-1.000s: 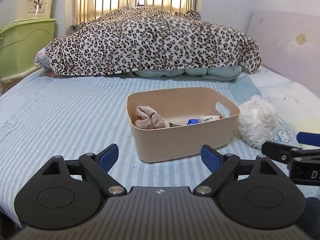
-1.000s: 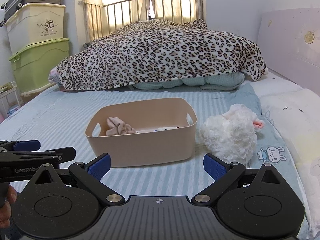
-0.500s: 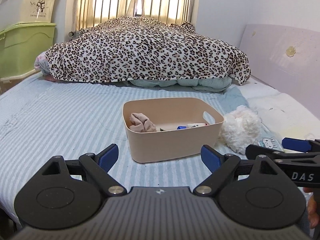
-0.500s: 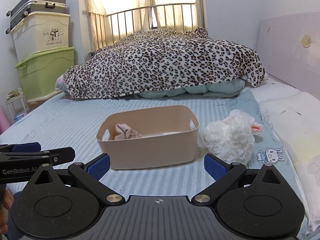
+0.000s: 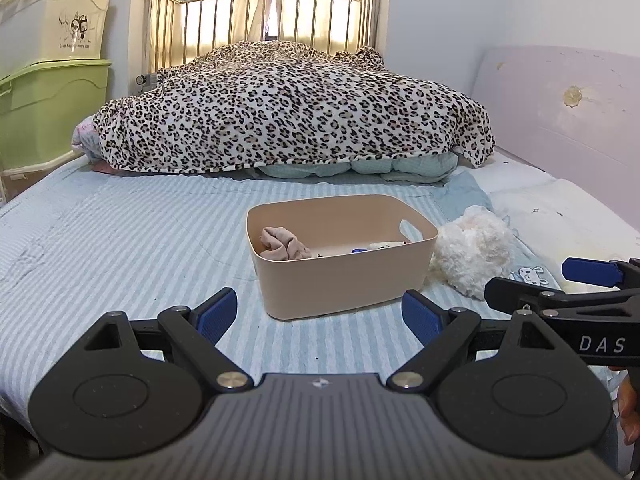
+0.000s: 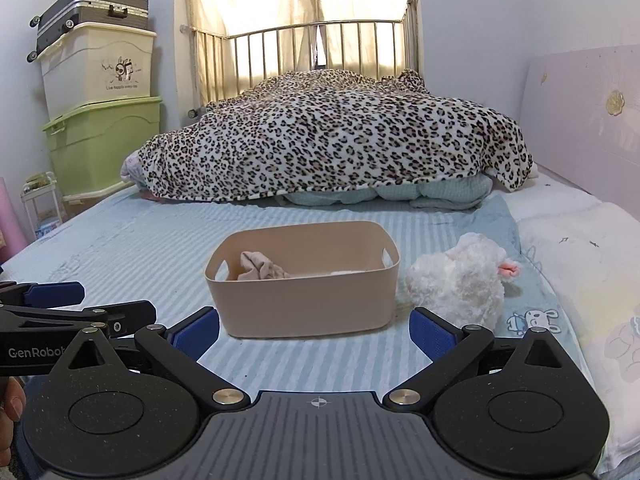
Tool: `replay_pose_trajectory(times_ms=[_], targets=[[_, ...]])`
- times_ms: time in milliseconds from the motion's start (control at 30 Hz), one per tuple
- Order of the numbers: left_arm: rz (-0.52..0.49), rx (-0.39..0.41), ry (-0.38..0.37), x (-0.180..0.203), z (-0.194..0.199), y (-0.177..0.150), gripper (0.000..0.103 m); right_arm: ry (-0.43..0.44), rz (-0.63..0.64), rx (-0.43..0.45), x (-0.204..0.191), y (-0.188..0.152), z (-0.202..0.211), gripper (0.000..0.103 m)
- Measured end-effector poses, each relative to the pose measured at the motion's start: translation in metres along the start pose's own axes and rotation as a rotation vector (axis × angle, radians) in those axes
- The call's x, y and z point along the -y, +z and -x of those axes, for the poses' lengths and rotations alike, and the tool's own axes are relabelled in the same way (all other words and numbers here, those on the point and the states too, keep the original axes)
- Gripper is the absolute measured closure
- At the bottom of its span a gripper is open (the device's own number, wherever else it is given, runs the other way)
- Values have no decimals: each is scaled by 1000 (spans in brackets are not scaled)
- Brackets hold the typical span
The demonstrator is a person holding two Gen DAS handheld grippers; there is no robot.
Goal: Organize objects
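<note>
A beige plastic bin (image 5: 340,284) (image 6: 304,300) stands on the striped bed in front of both grippers. In it lie a crumpled beige cloth (image 5: 284,244) (image 6: 260,272) and small items, one blue (image 5: 360,251). A white plush toy (image 5: 472,254) (image 6: 456,284) lies just right of the bin, touching it. My left gripper (image 5: 322,316) is open and empty, short of the bin. My right gripper (image 6: 314,330) is open and empty, also short of the bin. Each gripper shows at the edge of the other's view.
A leopard-print blanket (image 5: 288,108) is heaped over bedding at the far end, before a metal rail (image 6: 320,44). Stacked storage boxes (image 6: 100,120) and a suitcase (image 6: 92,12) stand at the left. A pink headboard (image 6: 580,120) and pillows (image 6: 580,248) run along the right.
Both grippers have drawn back from the bin and risen, so the bin looks smaller and farther. Both stay open and empty.
</note>
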State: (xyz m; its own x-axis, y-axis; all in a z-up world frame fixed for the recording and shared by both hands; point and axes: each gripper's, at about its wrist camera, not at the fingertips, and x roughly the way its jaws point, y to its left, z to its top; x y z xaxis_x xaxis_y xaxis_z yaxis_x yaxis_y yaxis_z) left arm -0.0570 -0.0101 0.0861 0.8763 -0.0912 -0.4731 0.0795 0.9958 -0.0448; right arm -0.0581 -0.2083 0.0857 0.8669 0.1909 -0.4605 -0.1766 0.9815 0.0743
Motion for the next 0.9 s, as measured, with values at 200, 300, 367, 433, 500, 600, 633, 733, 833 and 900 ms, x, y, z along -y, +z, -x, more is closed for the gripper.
replay_pose_trajectory(times_ms=[200, 300, 367, 433, 500, 600, 633, 733, 833, 900], targets=[[-15, -23, -3, 4, 3, -2, 13, -8, -5, -18, 2, -4, 3, 0], [-17, -41, -4, 5, 4, -5, 13, -16, 1, -26, 2, -7, 6, 0], [-17, -52, -7, 6, 5, -7, 13, -17, 3, -31, 2, -8, 7, 0], [-16, -62, -8, 6, 5, -9, 14, -18, 3, -35, 2, -9, 9, 0], [-17, -69, -10, 7, 5, -10, 14, -20, 4, -36, 1, -10, 10, 0], [-19, -78, -12, 7, 6, -12, 14, -28, 11, -38, -1, -11, 13, 0], [-20, -81, -12, 7, 6, -13, 14, -30, 13, -40, -1, -12, 14, 0], [-21, -93, -17, 8, 6, -15, 14, -33, 15, -45, -1, -14, 16, 0], [-20, -100, -21, 10, 7, -16, 14, -32, 15, -52, -1, -15, 17, 0], [-21, -102, -21, 11, 8, -16, 15, -31, 14, -54, 0, -15, 17, 0]])
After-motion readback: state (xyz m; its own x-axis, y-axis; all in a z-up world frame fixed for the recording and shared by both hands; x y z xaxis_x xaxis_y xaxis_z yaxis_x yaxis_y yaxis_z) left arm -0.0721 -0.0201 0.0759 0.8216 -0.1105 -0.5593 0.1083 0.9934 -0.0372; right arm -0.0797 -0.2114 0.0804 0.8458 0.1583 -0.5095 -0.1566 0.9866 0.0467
